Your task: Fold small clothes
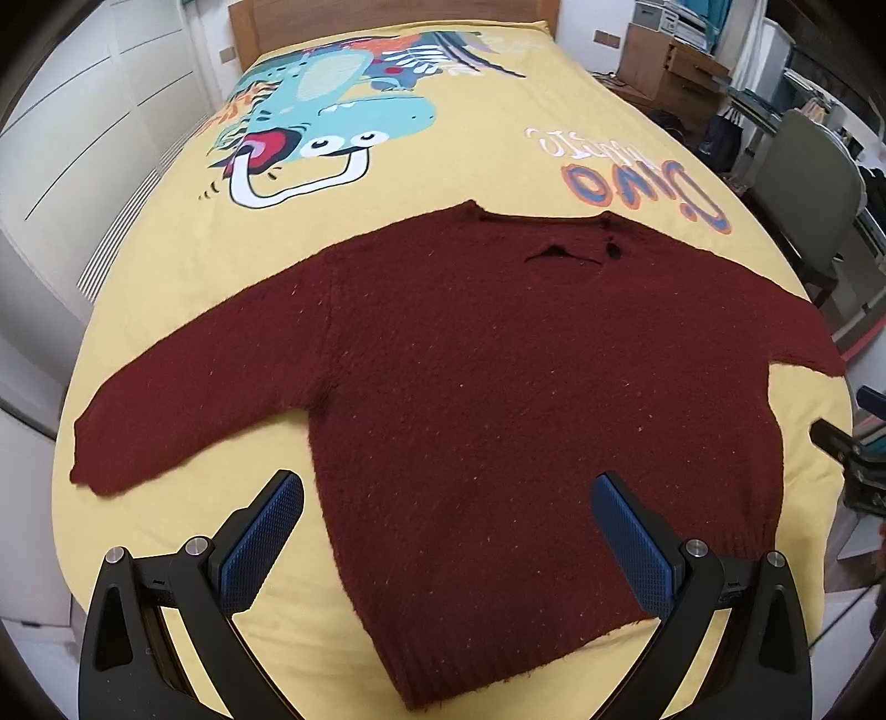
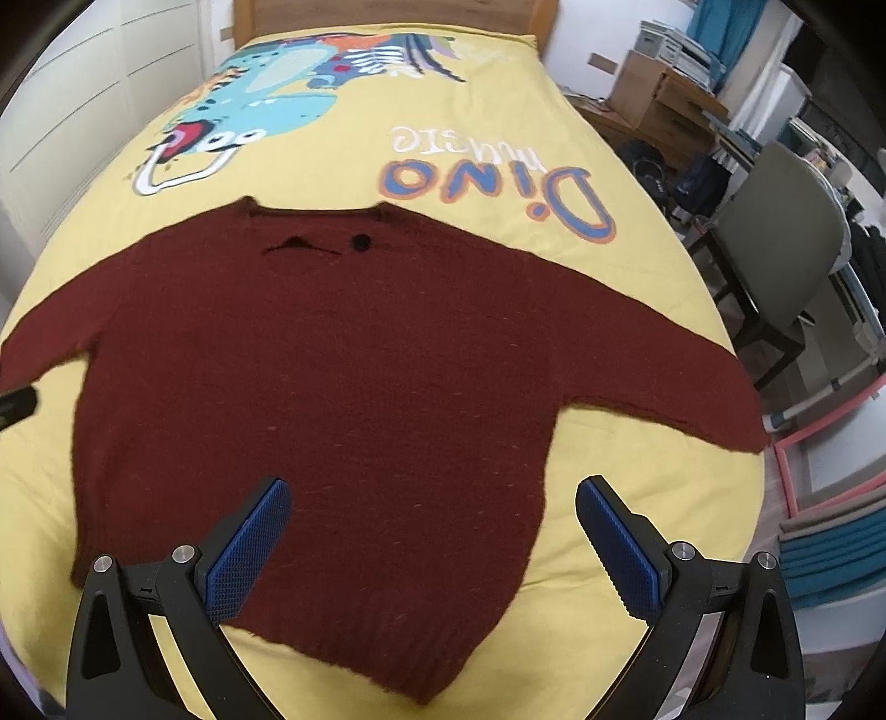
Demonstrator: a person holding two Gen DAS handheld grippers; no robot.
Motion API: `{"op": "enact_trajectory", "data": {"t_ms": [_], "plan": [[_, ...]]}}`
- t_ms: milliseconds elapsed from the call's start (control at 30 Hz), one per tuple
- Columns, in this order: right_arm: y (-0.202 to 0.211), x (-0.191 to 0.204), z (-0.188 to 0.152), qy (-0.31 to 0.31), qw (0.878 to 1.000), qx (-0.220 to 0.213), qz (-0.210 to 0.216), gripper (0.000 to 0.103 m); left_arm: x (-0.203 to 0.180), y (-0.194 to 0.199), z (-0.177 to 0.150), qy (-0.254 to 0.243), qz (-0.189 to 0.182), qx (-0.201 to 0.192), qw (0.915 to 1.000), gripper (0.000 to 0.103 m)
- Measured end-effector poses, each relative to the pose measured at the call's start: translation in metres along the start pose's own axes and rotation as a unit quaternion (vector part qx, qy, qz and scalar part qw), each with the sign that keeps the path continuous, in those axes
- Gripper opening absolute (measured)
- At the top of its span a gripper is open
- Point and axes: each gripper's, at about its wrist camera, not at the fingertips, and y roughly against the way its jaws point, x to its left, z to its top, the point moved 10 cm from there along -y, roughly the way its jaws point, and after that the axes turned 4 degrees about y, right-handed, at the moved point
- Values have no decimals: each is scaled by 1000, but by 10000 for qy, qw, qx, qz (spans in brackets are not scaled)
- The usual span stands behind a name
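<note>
A small dark red knitted sweater (image 1: pixel 498 399) lies flat on the yellow bed cover (image 1: pixel 487 166), both sleeves spread out, neck toward the headboard, hem toward me. It also shows in the right wrist view (image 2: pixel 332 387). My left gripper (image 1: pixel 446 498) is open and empty, hovering above the lower left part of the sweater's body near the hem. My right gripper (image 2: pixel 432 501) is open and empty above the lower right part of the body. The right gripper's tip shows at the right edge of the left wrist view (image 1: pixel 847 448).
The bed cover carries a dinosaur print (image 1: pixel 332 111) and "Dino" lettering (image 2: pixel 498 183). A wooden headboard (image 1: pixel 387 16) stands at the far end. White wardrobe doors (image 1: pixel 83 138) are on the left. A grey chair (image 2: pixel 775 238), boxes and clutter stand to the right of the bed.
</note>
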Motion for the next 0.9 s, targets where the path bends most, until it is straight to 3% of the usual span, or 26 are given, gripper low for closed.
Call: {"op": "enact_trajectory", "data": {"t_ms": [167,333,467,600,700,800,900], "plan": [[-19,-40,3,-421,9986,-321,-1,102,0,-7,6,-113,106,55,9999,102],[-45,-105,6,-753,9952,-468,-410,102,-1,-20,12,-189,162,157,9996,102],[-70,-164,9,-1301,9887,-418,-611,102,0,-32,16,-241,214,256,9992,102],[-108,-228,0,-1858,9795,-35,-782,102,3,-48,20,-311,426,348,9980,102],[-138,-270,-14,-2570,9636,348,-649,102,4,-56,21,-215,323,434,9983,102],[-164,-310,-35,-3431,9357,655,-489,102,9,-65,23,-180,394,529,9977,102],[-176,-336,-49,-3952,9151,695,-396,102,13,-74,21,-145,421,616,9971,102]]}}
